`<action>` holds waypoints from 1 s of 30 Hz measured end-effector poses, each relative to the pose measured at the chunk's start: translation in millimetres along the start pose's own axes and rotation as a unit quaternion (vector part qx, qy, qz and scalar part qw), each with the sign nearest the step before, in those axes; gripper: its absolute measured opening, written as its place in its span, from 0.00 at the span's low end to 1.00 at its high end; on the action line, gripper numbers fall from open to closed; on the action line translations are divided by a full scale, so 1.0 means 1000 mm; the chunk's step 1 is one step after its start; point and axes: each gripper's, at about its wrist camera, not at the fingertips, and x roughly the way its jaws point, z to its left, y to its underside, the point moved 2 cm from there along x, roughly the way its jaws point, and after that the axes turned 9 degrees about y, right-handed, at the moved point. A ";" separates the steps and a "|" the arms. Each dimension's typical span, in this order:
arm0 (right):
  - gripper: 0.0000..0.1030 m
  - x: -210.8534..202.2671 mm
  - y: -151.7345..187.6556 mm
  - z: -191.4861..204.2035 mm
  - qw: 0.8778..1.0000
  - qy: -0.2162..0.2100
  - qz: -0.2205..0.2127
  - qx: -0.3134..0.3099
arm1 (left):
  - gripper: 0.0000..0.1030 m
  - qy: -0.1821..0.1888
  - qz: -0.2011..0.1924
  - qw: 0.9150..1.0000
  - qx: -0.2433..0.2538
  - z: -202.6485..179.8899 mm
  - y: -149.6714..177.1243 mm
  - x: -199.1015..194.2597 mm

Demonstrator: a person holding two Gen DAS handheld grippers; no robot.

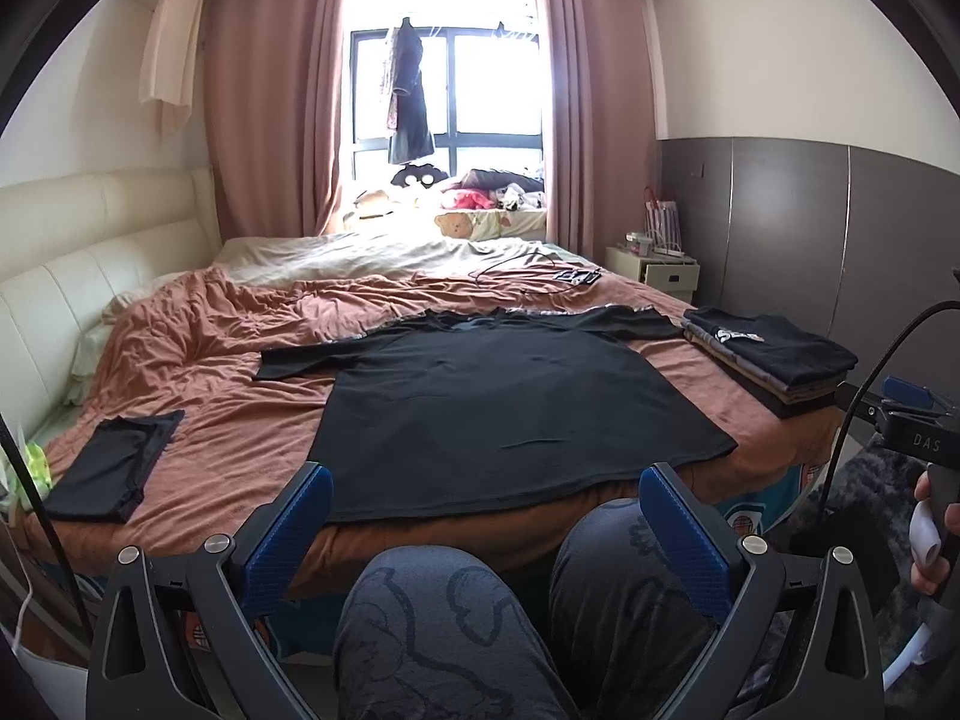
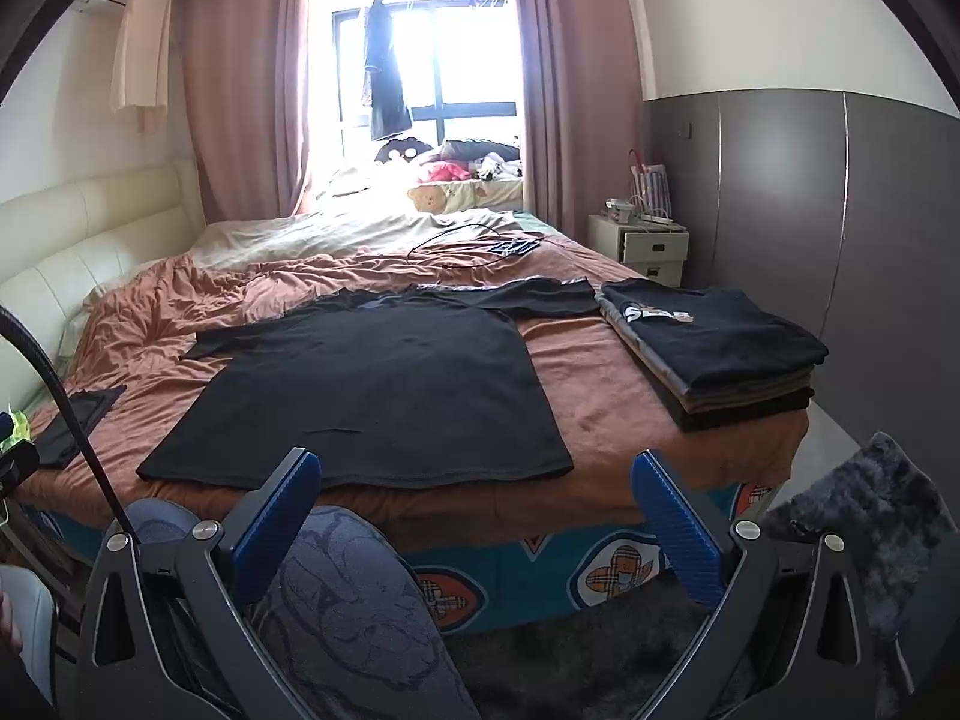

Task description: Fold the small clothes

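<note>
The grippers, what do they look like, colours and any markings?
Each gripper, left and right, has black angular arms with silver pivot bolts and blue ribbed finger pads. The right one's black body bears white letters "DAS", and a black cable runs from it.

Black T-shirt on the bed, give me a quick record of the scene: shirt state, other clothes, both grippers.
shirt: black T-shirt spread flat, sleeves out, hem near the bed's front edge
surface: brown blanket
finished pile: stack of folded clothes to the shirt's right, black printed shirt on top
other item: small folded black garment at the bed's left edge
left gripper: open, empty, short of the hem
right gripper: open, empty, short of the hem
</note>
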 end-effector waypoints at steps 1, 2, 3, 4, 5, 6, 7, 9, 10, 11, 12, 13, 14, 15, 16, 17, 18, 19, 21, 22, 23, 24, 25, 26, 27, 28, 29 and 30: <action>1.00 0.000 0.000 0.000 1.000 0.000 0.000 0.001 | 1.00 0.000 0.000 1.000 0.002 -0.001 -0.001 0.000; 1.00 0.000 -0.001 0.000 1.000 0.000 0.000 0.003 | 1.00 0.000 -0.002 1.000 0.004 -0.002 -0.001 -0.001; 1.00 0.000 -0.001 -0.001 1.000 0.001 0.001 0.005 | 1.00 0.000 -0.002 1.000 0.007 -0.005 -0.001 -0.001; 1.00 0.001 0.000 -0.002 1.000 0.002 0.002 0.007 | 1.00 0.000 -0.002 1.000 0.008 -0.005 -0.001 -0.001; 1.00 0.001 0.000 -0.003 1.000 0.003 0.002 0.009 | 1.00 0.000 -0.003 1.000 0.009 -0.006 -0.001 -0.002; 1.00 0.001 0.000 -0.003 1.000 0.002 0.002 0.011 | 1.00 0.001 -0.003 1.000 0.010 -0.006 -0.001 -0.002; 1.00 0.001 0.000 -0.001 1.000 0.002 0.002 0.010 | 1.00 0.001 -0.003 1.000 0.009 -0.007 -0.001 -0.002; 1.00 0.002 -0.001 0.000 1.000 0.004 0.004 0.009 | 1.00 0.004 -0.003 1.000 0.006 -0.006 0.001 -0.002; 1.00 0.002 -0.001 0.001 1.000 0.004 0.004 0.008 | 1.00 0.004 -0.002 1.000 0.006 -0.005 0.001 -0.001; 1.00 0.001 -0.001 0.001 1.000 0.003 0.004 0.008 | 1.00 0.003 -0.002 1.000 0.006 -0.005 0.001 -0.001; 1.00 0.001 -0.002 0.003 1.000 0.003 0.003 0.007 | 1.00 0.003 -0.003 1.000 0.005 -0.004 0.001 -0.002; 1.00 0.002 -0.002 0.004 1.000 0.003 0.004 0.006 | 1.00 0.004 -0.004 1.000 0.005 -0.003 0.001 -0.002; 1.00 0.002 -0.003 0.005 1.000 0.003 0.004 0.006 | 1.00 0.003 -0.003 1.000 0.004 -0.004 0.001 -0.002; 1.00 0.003 -0.003 0.005 1.000 0.001 0.004 0.005 | 1.00 0.003 -0.003 1.000 0.003 -0.004 0.000 -0.001; 1.00 0.004 -0.004 0.006 1.000 0.000 0.004 0.004 | 1.00 0.003 -0.004 1.000 0.003 -0.003 -0.001 -0.001; 1.00 0.006 -0.004 0.006 1.000 0.000 0.004 0.003 | 1.00 0.003 -0.004 1.000 0.002 -0.002 -0.001 -0.001; 1.00 0.008 -0.005 0.007 1.000 -0.001 0.005 0.001 | 1.00 0.003 -0.005 1.000 0.001 0.001 -0.002 0.000; 1.00 0.011 -0.006 0.009 1.000 -0.002 0.005 0.000 | 1.00 0.004 -0.005 1.000 0.000 0.003 -0.002 0.000; 1.00 0.016 -0.007 0.010 1.000 -0.004 0.009 0.000 | 1.00 0.006 -0.005 1.000 -0.004 0.008 -0.003 0.002; 1.00 0.019 -0.008 0.012 1.000 -0.006 0.012 0.000 | 1.00 0.005 -0.004 1.000 -0.006 0.010 -0.004 0.004; 1.00 0.022 -0.009 0.013 1.000 -0.009 0.014 -0.001 | 1.00 0.006 -0.004 1.000 -0.008 0.012 -0.004 0.005; 1.00 0.026 -0.011 0.014 1.000 -0.012 0.015 -0.001 | 1.00 0.008 -0.004 1.000 -0.009 0.015 -0.005 0.007; 1.00 0.029 -0.013 0.015 1.000 -0.012 0.015 -0.002 | 1.00 0.007 -0.003 1.000 -0.011 0.018 -0.006 0.010; 1.00 0.033 -0.015 0.017 1.000 -0.011 0.016 -0.002 | 1.00 0.005 -0.001 1.000 -0.012 0.021 -0.006 0.013; 1.00 0.037 -0.017 0.018 1.000 -0.011 0.018 -0.002 | 1.00 0.005 0.002 1.000 -0.013 0.024 -0.005 0.015; 1.00 0.041 -0.019 0.019 1.000 -0.013 0.018 -0.002 | 1.00 0.005 0.004 1.000 -0.014 0.028 -0.006 0.019; 1.00 0.044 -0.021 0.021 1.000 -0.013 0.019 -0.002 | 1.00 0.006 0.006 1.000 -0.015 0.030 -0.007 0.022; 1.00 0.048 -0.023 0.023 1.000 -0.014 0.019 -0.002 | 1.00 0.007 0.007 1.000 -0.017 0.034 -0.008 0.025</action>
